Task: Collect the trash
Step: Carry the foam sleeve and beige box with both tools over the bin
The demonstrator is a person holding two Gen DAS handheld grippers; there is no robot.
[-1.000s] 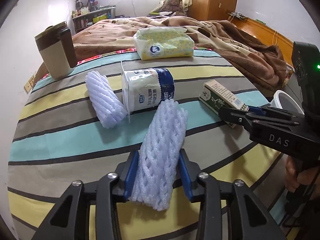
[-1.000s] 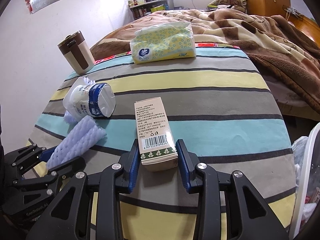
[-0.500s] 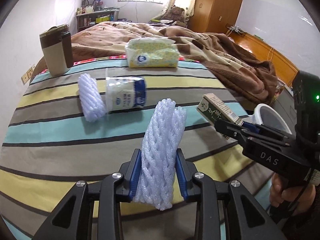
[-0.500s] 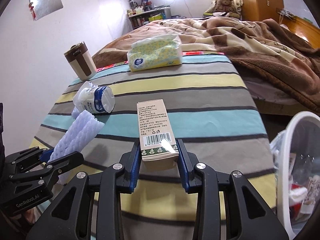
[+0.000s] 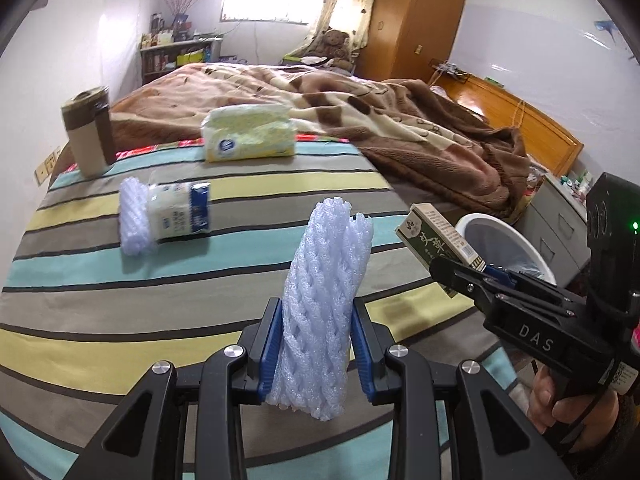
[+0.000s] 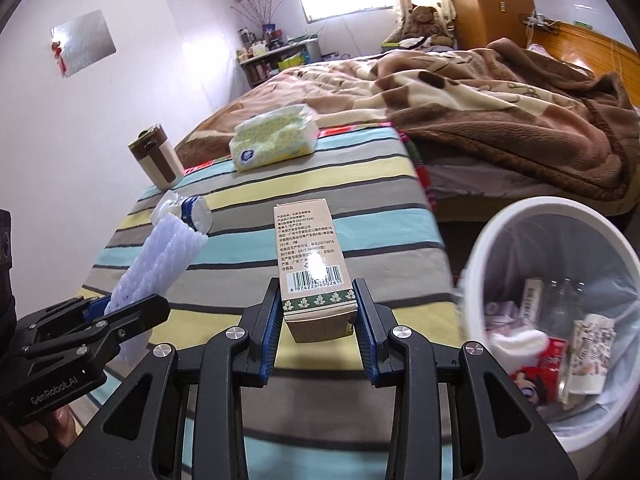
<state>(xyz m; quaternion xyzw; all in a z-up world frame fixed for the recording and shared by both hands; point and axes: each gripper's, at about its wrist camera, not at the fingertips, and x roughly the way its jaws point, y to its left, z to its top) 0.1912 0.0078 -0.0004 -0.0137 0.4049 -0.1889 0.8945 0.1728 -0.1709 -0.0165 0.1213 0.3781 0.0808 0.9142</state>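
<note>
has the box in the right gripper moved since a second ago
Yes. The box, clamped in the right gripper, has lifted off the striped cloth toward the bin.

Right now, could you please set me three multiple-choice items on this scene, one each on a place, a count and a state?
1. Where does the tissue pack lie?
A. on the striped cover
B. in the bin
C. on the floor

2. How many foam nets are in view?
A. one
B. two
C. four

3. What is the right gripper doing?
A. hanging open
B. clamping a carton
C. clamping the mug

Answers:
1 A, it rests at the far edge of the striped cover.
2 B, one held foam net, one foam net by the bottle.
3 B, its pads press the carton on both sides.
</note>
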